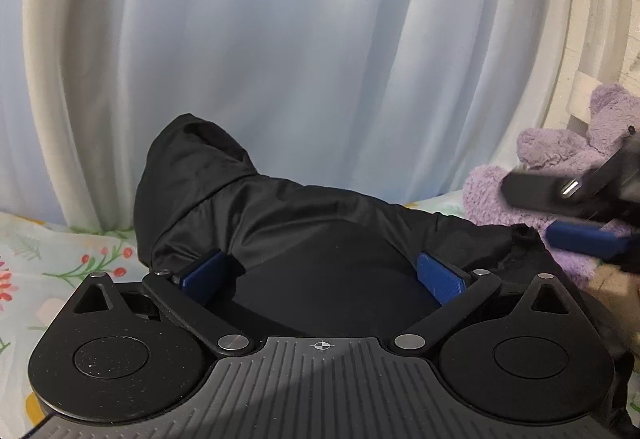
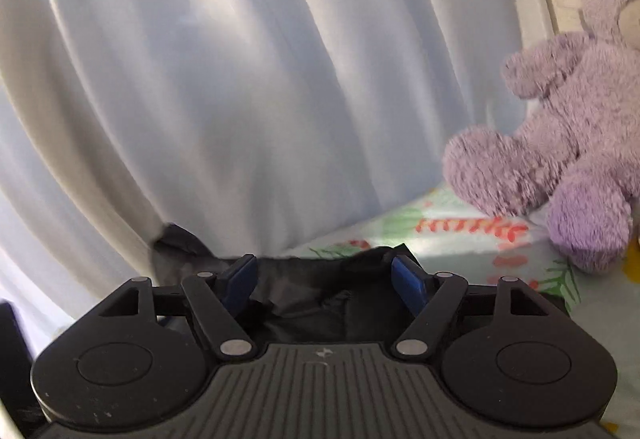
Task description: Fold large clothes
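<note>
1. The black garment (image 1: 304, 239) lies bunched on the floral bedsheet (image 1: 60, 251), directly ahead of and beneath my left gripper (image 1: 324, 275). Its hood end rises at far left against the pale curtain (image 1: 280, 59); the rest of the bulk trails rightward. I judge its long axis to run left to right across my left gripper's line of sight.

2. My left gripper stands spread wide. Its blue pads (image 1: 440, 277) sit either side of a mound of the cloth without pinching it; whether they touch the fabric I cannot tell.

3. My right gripper (image 2: 324, 279) is likewise released, jaws apart. A crumpled edge of the same garment (image 2: 312, 299) lies between and just below its pads, close against the curtain's foot. Nothing is held.

4. In the left wrist view the right gripper (image 1: 568, 215) appears blurred at far right, above the garment's right end and in front of the purple teddy bear (image 2: 568, 127).

5. Judgement: each gripper is stationed at one end of the long axis, left nearer the hood, right nearer the opposite end. The next move turns on closing both on cloth at these stations.

6. Risk: the bear sits near the right end and could be brushed.
</note>
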`<state>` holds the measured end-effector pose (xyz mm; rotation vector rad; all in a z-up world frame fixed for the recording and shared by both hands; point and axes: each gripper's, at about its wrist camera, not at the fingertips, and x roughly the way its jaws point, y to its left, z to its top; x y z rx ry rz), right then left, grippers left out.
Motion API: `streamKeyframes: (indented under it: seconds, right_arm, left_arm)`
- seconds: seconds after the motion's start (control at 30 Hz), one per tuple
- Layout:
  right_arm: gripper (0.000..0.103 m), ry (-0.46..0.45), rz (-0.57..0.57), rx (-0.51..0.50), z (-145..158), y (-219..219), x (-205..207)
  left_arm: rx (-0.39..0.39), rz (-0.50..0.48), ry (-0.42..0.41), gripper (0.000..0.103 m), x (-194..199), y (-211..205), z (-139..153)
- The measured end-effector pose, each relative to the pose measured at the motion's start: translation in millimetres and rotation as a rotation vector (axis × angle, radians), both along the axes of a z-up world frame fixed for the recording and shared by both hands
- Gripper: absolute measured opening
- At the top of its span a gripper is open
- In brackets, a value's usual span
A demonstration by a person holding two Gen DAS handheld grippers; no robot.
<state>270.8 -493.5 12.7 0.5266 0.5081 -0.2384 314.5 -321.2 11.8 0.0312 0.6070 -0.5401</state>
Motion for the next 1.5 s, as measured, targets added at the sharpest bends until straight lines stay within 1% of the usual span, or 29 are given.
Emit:
streamKeyframes:
  seconds: [0.03, 0.07, 0.1, 0.13, 0.17, 0.2, 0.27, 0.3, 0.53, 0.63, 0.77, 0.87, 0.93, 1.0, 1.03, 1.07, 1.13, 1.2, 1.27, 1.33, 1.4, 1.5]
  right_arm:
    - [0.071, 0.000, -0.017, -0.007, -13.0, -2.9, 3.5]
    - [0.075, -0.013, -0.044, -0.018, -21.9, -5.8, 2.4]
    - [0.080, 0.014, -0.075, -0.014, -29.8, -11.6, 5.0]
    - [0.082, 0.021, -0.069, 0.022, -38.8, -17.9, 7.6]
    - [0.082, 0.016, -0.063, 0.033, -45.2, -20.6, 8.6]
    - [0.082, 0.022, -0.065, -0.003, -47.2, -17.0, 9.3]
    - [0.082, 0.030, -0.073, -0.100, -49.8, -5.9, 11.7]
    - [0.083, 0.028, -0.075, -0.122, -51.3, -2.8, 11.4]
    - [0.084, 0.014, -0.092, -0.162, -69.0, 1.5, 13.4]
    - [0.084, 0.017, -0.093, -0.146, -75.9, -3.5, 16.1]
    - [0.085, 0.034, -0.085, -0.122, -71.2, -5.2, 14.1]
    - [0.085, 0.074, -0.065, -0.131, -56.0, -0.3, 3.1]
    - [0.086, 0.056, -0.057, -0.141, -42.1, 5.2, -16.7]
    - [0.091, 0.006, -0.044, -0.144, -30.3, 9.6, -40.7]
    - [0.094, -0.010, -0.043, -0.158, -27.0, 11.7, -50.7]
    - [0.095, -0.019, -0.053, -0.185, -26.6, 13.9, -58.7]
    - [0.095, -0.051, -0.053, -0.203, -33.5, 15.3, -69.3]
    - [0.096, -0.078, -0.064, -0.187, -45.8, 12.4, -72.6]
    - [0.099, -0.097, -0.066, -0.197, -55.8, 11.1, -70.3]
    - [0.099, -0.112, -0.058, -0.192, -64.2, 7.2, -66.1]
    - [0.099, -0.104, -0.047, -0.159, -67.7, 1.3, -61.8]
    - [0.099, -0.085, -0.033, -0.151, -65.4, 0.0, -59.4]
  left_arm:
    - [-0.011, 0.000, 0.007, 0.103, 3.0, 0.2, -0.7]
    - [-0.017, 0.000, 0.018, 0.103, 8.5, -4.3, -1.8]
    - [-0.022, 0.004, 0.026, 0.103, 11.8, -2.2, -4.2]
    - [-0.049, 0.002, 0.040, 0.103, 16.2, 0.1, -7.7]
    - [-0.067, 0.004, 0.055, 0.103, 20.1, 2.1, -10.1]
    - [-0.065, 0.008, 0.064, 0.103, 23.4, 1.3, -12.1]
    - [-0.046, 0.016, 0.051, 0.103, 24.6, -3.5, -16.6]
    - [-0.036, 0.018, 0.042, 0.103, 23.3, -4.6, -16.6]
    - [-0.009, 0.030, 0.022, 0.103, 26.1, -12.4, -32.8]
    - [-0.013, 0.034, 0.014, 0.103, 26.9, -13.5, -38.2]
    - [-0.001, 0.034, 0.006, 0.103, 25.0, -15.8, -37.0]
    - [-0.001, 0.022, 0.000, 0.103, 19.0, -12.9, -30.3]
    - [-0.024, 0.010, 0.002, 0.103, 12.2, -3.8, -23.6]
    - [-0.018, 0.015, 0.007, 0.103, 5.1, 3.3, -16.5]
    - [-0.014, 0.019, 0.002, 0.103, 0.7, 5.4, -12.7]
    - [-0.018, 0.020, 0.000, 0.103, -3.3, 7.8, -9.6]
    - [-0.034, 0.023, 0.004, 0.103, -9.0, 11.0, -5.7]
    - [-0.046, 0.022, -0.004, 0.103, -13.2, 11.8, -5.1]
    - [-0.046, 0.025, -0.011, 0.103, -13.1, 9.2, -8.1]
    - [-0.049, 0.039, -0.012, 0.103, -11.5, 8.4, -12.0]
    - [-0.043, 0.045, -0.022, 0.103, -9.8, 5.3, -17.0]
    - [-0.029, 0.047, -0.022, 0.103, -7.7, 5.0, -21.2]
